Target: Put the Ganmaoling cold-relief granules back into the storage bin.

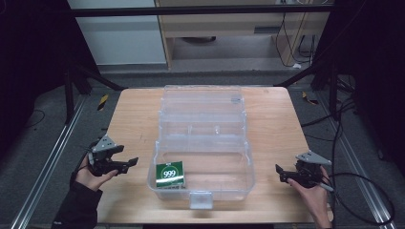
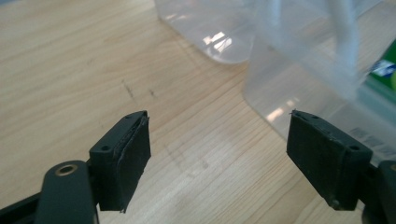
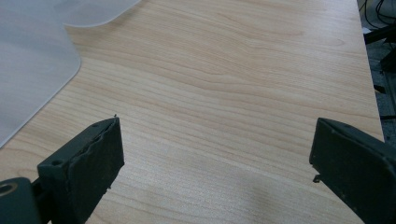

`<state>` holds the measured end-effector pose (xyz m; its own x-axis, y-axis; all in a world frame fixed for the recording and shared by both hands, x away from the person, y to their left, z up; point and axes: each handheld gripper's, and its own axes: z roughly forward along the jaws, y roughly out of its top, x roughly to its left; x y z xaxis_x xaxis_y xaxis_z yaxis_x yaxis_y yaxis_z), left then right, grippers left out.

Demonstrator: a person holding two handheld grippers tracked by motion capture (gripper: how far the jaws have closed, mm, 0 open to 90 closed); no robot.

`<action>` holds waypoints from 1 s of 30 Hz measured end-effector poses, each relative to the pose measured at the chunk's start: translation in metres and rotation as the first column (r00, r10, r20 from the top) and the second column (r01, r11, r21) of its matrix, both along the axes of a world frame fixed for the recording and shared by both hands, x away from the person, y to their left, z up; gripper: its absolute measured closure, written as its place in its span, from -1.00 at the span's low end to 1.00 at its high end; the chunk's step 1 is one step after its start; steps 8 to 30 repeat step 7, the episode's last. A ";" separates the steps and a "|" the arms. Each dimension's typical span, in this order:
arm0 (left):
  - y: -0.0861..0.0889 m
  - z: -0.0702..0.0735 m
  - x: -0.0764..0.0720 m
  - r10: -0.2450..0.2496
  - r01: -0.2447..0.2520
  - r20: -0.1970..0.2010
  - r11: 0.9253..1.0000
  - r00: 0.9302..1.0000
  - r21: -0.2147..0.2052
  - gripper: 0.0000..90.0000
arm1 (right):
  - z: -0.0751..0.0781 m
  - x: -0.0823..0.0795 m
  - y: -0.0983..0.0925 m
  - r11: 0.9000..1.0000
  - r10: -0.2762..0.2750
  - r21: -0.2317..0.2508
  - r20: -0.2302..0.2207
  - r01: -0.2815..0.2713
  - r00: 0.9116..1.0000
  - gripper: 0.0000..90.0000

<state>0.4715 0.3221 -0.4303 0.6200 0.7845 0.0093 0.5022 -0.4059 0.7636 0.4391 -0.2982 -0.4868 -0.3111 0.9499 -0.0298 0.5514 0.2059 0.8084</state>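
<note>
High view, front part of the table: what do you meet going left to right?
Left gripper → green box inside the clear plastic case → latch tab at the case's front → right gripper, all above the wooden table.

There it is: white digits "999" inside a white ring on the flat green cardboard packet, lying in the clear plastic storage box. Smaller print on the packet is too fine to read.
</note>
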 end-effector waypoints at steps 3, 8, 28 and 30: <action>0.003 -0.011 0.002 0.035 -0.035 -0.018 0.999 0.999 0.005 -0.50 | 0.000 0.000 0.000 1.000 0.000 0.004 -0.002 0.000 1.000 -0.92; 0.006 -0.020 0.004 0.086 -0.086 -0.022 0.996 0.996 0.004 -0.47 | 0.000 -0.001 0.000 1.000 0.003 -0.001 -0.002 -0.003 1.000 -0.91; 0.006 -0.020 0.004 0.086 -0.086 -0.022 0.996 0.996 0.004 -0.47 | 0.000 -0.001 0.000 1.000 0.003 -0.001 -0.002 -0.003 1.000 -0.91; 0.006 -0.020 0.004 0.086 -0.086 -0.022 0.996 0.996 0.004 -0.47 | 0.000 -0.001 0.000 1.000 0.003 -0.001 -0.002 -0.003 1.000 -0.91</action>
